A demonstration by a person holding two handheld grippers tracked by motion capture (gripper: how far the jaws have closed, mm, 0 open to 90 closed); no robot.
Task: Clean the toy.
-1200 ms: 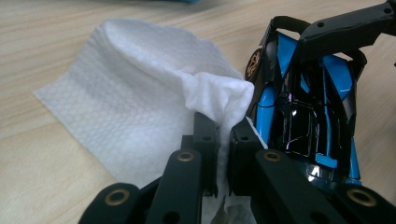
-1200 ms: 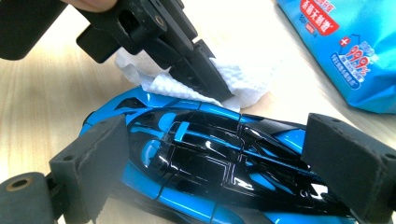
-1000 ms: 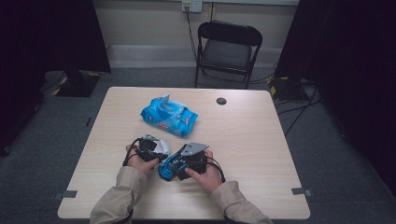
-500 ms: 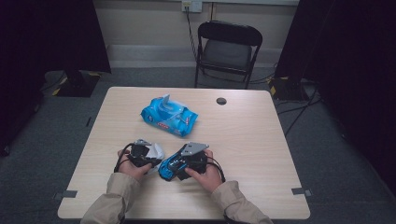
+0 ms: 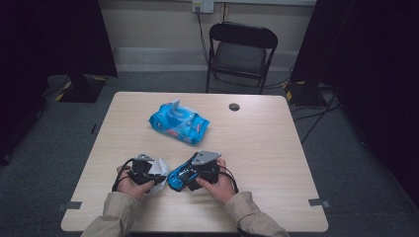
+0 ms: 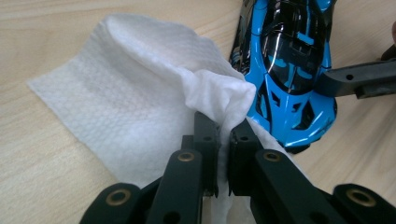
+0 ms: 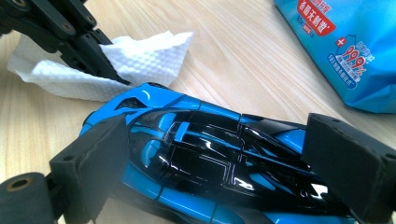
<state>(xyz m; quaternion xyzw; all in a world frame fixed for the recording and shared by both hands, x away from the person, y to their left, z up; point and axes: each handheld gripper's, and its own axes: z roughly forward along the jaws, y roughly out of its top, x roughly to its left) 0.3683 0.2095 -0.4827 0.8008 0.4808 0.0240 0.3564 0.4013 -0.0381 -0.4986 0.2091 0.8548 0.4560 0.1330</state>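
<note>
Pale wood-grain tabletop [image 5: 276,148] stands on grey carpet [image 5: 346,163], a black folding chair [image 5: 241,54] behind. Left gripper [image 6: 223,140] pinches a white textured wipe [image 6: 116,93]; right gripper [image 7: 210,154] clamps a glossy blue-and-black toy car [image 7: 205,154].

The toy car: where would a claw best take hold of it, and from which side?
Across its middle, on the two long flanks, coming from above or behind. The car is long, low and narrow, so its sides give opposed faces, while the glossy top slopes away. The right claw already straddles it this way, likely the steadiest hold while the left claw brings the wipe.

wipes pack [image 5: 179,122] blocks the table [image 5: 267,148] centre; wide bare room lies right.
</note>
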